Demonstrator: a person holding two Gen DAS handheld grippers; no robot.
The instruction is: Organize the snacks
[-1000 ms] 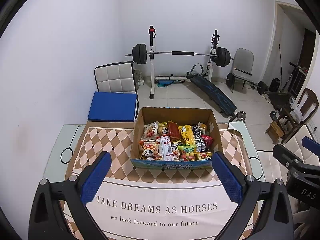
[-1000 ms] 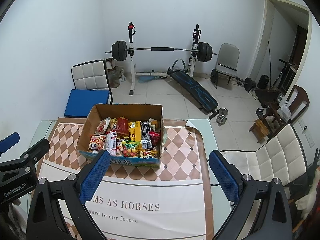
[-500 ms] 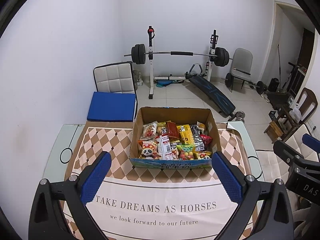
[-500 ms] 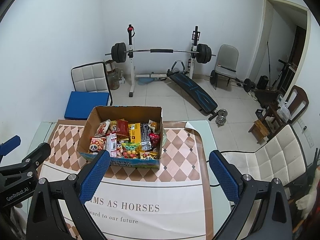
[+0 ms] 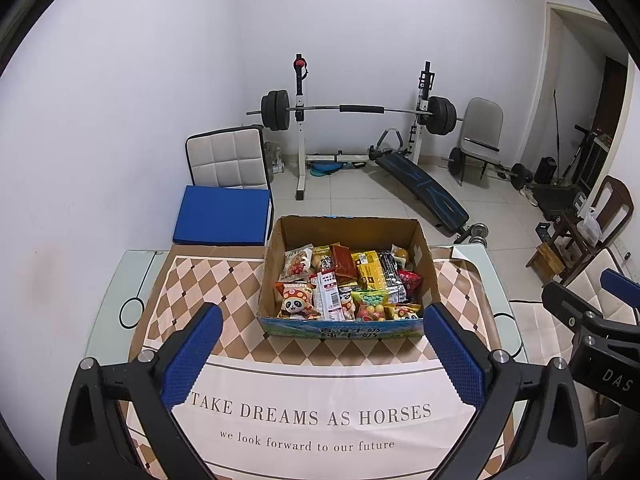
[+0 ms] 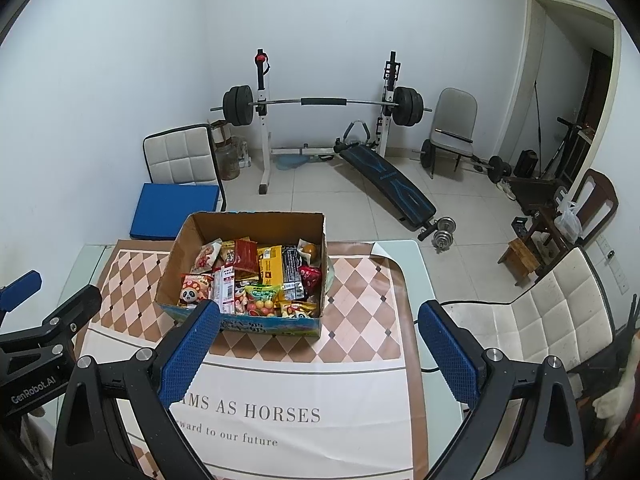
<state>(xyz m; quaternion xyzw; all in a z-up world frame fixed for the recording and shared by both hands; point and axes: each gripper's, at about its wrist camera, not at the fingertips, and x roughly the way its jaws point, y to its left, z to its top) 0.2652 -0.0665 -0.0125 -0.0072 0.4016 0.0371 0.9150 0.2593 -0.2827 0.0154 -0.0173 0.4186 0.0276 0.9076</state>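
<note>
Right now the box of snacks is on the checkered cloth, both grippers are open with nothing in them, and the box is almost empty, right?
Not quite. The cardboard box is packed full of snack packets, not almost empty; the left wrist view shows this. The rest holds: it sits on the checkered cloth, and the left gripper and right gripper are both open and hold nothing.

Printed across the white band of the table mat: "TAKE DREAMS AS HORSES", with "we look forward to our future" in smaller type beneath. Cut off at the left in the right wrist view, down to "MS AS HORSES" and "ward to our future". On the right gripper: "DAS". On the left gripper: "GenRobot.AI". Print on the snack packets and the box front too small to read.
</note>
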